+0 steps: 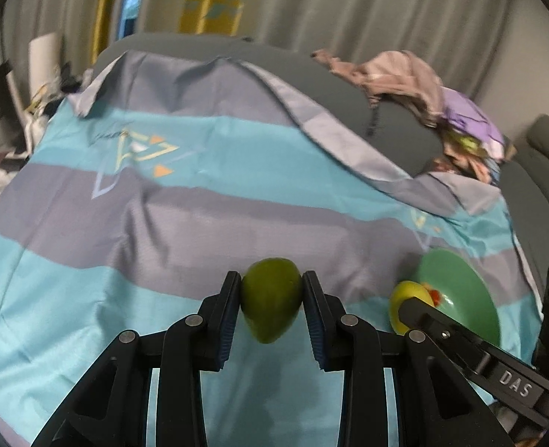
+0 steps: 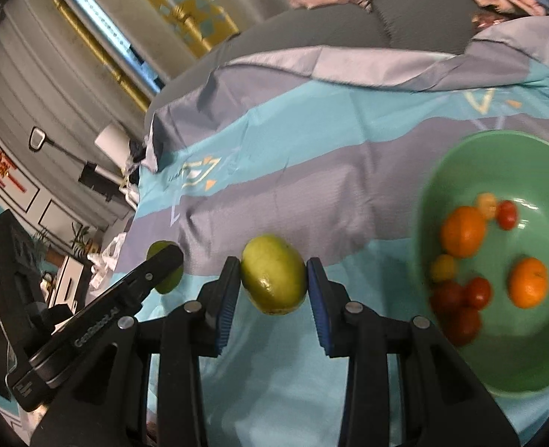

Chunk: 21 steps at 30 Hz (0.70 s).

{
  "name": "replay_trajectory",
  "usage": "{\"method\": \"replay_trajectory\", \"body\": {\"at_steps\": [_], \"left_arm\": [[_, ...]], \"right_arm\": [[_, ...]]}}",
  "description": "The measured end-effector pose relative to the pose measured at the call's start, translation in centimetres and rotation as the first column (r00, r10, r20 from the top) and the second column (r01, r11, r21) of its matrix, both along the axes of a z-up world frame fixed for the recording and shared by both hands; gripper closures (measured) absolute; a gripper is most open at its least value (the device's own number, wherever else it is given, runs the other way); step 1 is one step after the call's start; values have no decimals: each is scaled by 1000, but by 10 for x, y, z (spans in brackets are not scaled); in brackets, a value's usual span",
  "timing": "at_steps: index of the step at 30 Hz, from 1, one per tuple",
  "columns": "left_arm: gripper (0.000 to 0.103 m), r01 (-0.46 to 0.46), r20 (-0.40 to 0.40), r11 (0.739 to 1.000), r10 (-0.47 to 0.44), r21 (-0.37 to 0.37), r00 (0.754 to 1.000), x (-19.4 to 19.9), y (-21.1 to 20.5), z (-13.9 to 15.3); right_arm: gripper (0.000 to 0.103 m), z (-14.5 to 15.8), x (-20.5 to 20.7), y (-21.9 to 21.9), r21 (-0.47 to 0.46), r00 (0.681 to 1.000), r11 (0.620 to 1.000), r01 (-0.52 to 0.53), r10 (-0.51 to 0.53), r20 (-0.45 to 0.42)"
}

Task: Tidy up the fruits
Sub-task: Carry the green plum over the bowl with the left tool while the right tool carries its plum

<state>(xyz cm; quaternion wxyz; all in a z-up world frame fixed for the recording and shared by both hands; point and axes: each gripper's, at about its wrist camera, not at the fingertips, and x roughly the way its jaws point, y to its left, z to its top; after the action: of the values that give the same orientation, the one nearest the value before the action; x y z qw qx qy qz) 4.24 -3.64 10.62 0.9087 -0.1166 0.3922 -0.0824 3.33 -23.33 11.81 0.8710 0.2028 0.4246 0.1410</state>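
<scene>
Now | your right gripper jaws clench a yellow-green fruit | left gripper jaws clench a green fruit | green bowl nearer your right, toward the bed's right edge

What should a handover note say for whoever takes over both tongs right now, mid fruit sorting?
Left tongs: shut on a green fruit, held above the striped cloth.
Right tongs: shut on a yellow-green fruit, also in the air.
Green bowl: on the cloth to the right, already holding two oranges and several small red and yellow fruits.
Left to do: both held fruits appear bound for the bowl; neither is over it yet.
</scene>
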Motion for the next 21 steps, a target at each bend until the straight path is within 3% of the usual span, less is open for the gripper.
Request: {"method": "replay_trajectory", "body": {"at_steps": [6, 13, 21], "left_arm": [[70, 131, 63, 991, -133, 26, 989, -14, -50, 18], [69, 251, 60, 967, -253, 39, 966, -14, -111, 22], [69, 335, 13, 942, -336, 34, 942, -9, -160, 6]], "right_arm": [[66, 12, -15, -37, -18, 994, 996, 91, -89, 63], [66, 23, -32, -98, 18, 973, 979, 203, -204, 106], [66, 8, -41, -144, 5, 953, 955, 296, -296, 58]]}}
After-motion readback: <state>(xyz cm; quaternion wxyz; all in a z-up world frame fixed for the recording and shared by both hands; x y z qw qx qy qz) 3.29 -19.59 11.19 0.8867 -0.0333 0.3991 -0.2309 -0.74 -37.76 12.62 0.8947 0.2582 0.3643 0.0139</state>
